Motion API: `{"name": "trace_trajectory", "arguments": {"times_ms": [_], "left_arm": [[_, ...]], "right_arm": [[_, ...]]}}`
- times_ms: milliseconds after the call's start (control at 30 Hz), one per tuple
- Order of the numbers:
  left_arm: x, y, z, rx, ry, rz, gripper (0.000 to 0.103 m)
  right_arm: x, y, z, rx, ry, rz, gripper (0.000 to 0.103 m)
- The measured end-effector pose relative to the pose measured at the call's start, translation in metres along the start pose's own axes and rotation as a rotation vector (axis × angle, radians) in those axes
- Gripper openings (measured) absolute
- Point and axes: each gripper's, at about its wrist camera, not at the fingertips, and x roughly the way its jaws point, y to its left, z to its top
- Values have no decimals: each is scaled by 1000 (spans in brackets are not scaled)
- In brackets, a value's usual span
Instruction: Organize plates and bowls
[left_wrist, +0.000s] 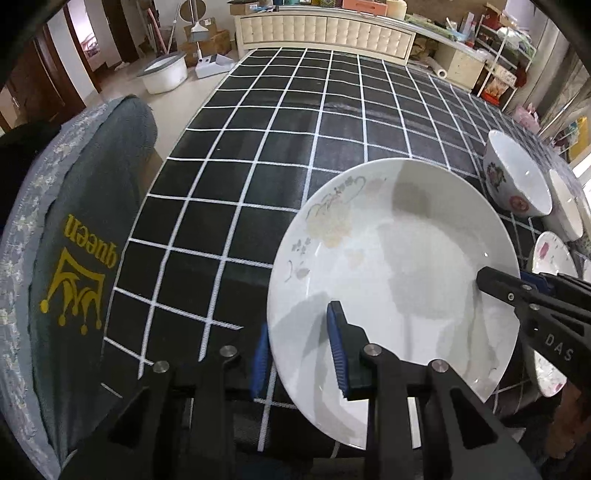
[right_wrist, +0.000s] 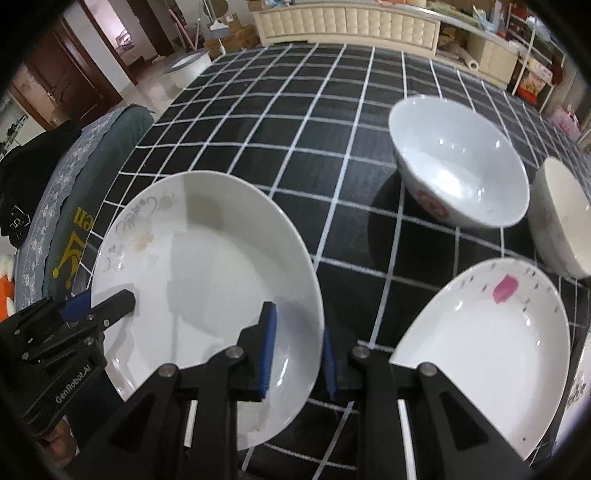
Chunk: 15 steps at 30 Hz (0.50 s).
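Both grippers, left (left_wrist: 299, 354) and right (right_wrist: 299, 347), have jaws straddling the plate's (right_wrist: 207, 258) rim, contact unclear.

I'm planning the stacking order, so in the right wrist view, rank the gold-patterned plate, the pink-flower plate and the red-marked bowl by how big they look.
1. Gold-patterned plate and pink-flower plate: they look about alike; the pink one is partly cut off by the gripper and frame, so I won't rank them.
2. Red-marked bowl: looks smallest, though it sits farther from the camera.
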Motion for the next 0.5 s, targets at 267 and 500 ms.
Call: {"name": "trace_trajectory", "arguments": {"times_ms": [267, 500], "left_arm": [[12, 0, -4, -4, 21, -20, 25], [10, 1, -5, 13, -13, 7, 23]], "right_arm": [[6, -3, -1, -6, 6, -27, 27], [-16, -4, 1, -18, -63, -55, 25]]}}
